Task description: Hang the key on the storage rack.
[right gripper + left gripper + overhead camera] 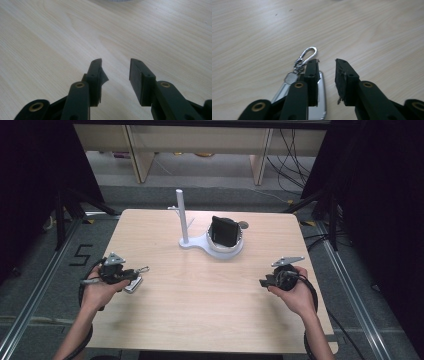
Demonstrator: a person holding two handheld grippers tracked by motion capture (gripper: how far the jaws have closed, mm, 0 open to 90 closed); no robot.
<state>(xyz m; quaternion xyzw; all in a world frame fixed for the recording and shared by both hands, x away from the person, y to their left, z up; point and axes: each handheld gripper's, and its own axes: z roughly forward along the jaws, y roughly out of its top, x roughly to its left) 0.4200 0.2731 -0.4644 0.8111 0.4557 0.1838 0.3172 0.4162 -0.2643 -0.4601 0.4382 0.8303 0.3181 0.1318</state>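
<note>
My left gripper sits low at the left side of the table, right over a silvery key fob with a snap hook on its end. In the left gripper view the fob lies flat on the wood, partly under one jaw and showing through the gap. The jaws stand apart, and I see no pad pressing on it, so I judge the fob is not yet gripped and the pick-up is only being lined up.

Farther back, near the middle of the table, stands a white stand with an upright post and a round dish holding a dark block. I guess the hook is meant for that post, though I cannot be sure.

My right gripper hovers at the right side, well apart from everything, jaws part open over bare wood and holding nothing.

So nearly all of the work is left: closing on the fob, lifting it, carrying it to the stand.
</note>
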